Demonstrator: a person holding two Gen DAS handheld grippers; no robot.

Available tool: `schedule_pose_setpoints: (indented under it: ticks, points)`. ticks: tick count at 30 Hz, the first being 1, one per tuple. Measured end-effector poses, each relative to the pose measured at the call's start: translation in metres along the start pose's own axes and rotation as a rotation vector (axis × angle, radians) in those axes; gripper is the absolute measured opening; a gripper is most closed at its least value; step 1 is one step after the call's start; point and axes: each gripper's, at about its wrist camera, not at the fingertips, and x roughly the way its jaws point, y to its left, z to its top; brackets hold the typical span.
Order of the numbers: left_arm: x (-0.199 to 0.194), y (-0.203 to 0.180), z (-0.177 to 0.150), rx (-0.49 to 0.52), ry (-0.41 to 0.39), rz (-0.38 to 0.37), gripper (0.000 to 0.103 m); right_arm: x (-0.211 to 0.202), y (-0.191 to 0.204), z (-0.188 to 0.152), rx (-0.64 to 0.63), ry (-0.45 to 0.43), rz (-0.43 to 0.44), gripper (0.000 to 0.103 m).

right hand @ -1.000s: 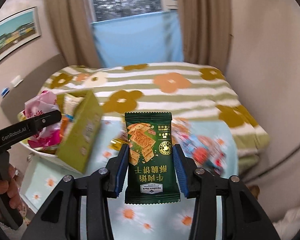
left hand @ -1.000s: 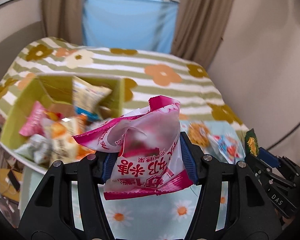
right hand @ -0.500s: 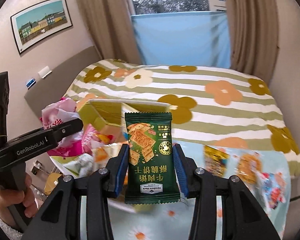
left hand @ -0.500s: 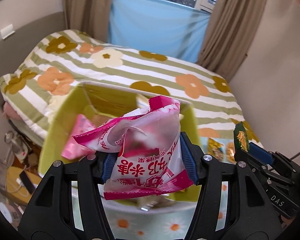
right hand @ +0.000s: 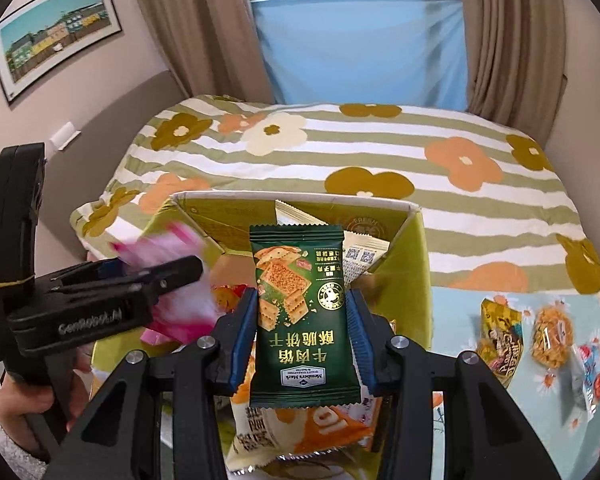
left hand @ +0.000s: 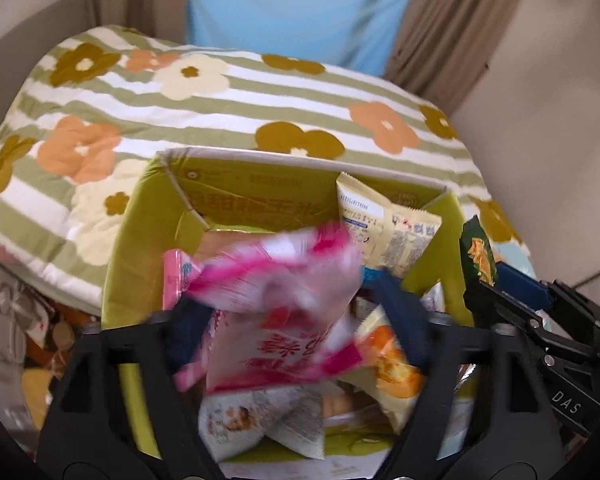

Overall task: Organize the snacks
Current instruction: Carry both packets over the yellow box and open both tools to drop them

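Left wrist view: the left tongs (left hand: 296, 320) are spread wide, blue pads well apart, and the crinkled pink-and-white snack packet (left hand: 284, 300) sits blurred between them over the open yellow-green cardboard box (left hand: 140, 248). Whether a pad touches the packet, I cannot tell, but the tongs are released. Inside the box lie a pale yellow sachet (left hand: 388, 228) leaning on the far wall, an orange-printed pack (left hand: 392, 368) to the right and a white wrapper (left hand: 260, 416) at the near edge. Far behind is the bed with a green-striped flowered quilt (left hand: 228, 104). At the right, the right tongs (left hand: 496, 276) poke in with the dark green packet's edge showing.

Right wrist view: the right tongs (right hand: 302, 336) are clenched on the dark green biscuit packet (right hand: 302, 320), held upright over the near part of the box (right hand: 412, 272). On the left the left tongs (right hand: 160, 276) reach in sideways, with the pink packet (right hand: 172, 280) a blur around them, and a hand (right hand: 28, 396) grips the handle below. Right of the box, loose snack packs (right hand: 544, 336) lie on the light blue daisy-print worktop (right hand: 456, 312).
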Motion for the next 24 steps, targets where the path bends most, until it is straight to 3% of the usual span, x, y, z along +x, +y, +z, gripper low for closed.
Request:
schedule_pose_setpoints:
  ticks: [1,9,15,24]
  points:
    - [0.003,0.001,0.000,0.013,0.005,0.009,0.103,0.002,0.001,0.000,0.006,0.005,-0.010,0.040]
    - [0.007,0.015,-0.013,0.035,0.054,0.018,0.103,0.012,0.007,-0.006,0.020,0.051,-0.029,0.040]
    - [0.002,0.013,-0.029,0.056,0.068,0.083,0.103,0.014,0.013,-0.004,-0.015,0.055,-0.002,0.040]
    - [-0.013,0.015,-0.040,0.044,0.066,0.118,0.103,0.032,0.023,0.010,-0.055,0.115,0.059,0.040]
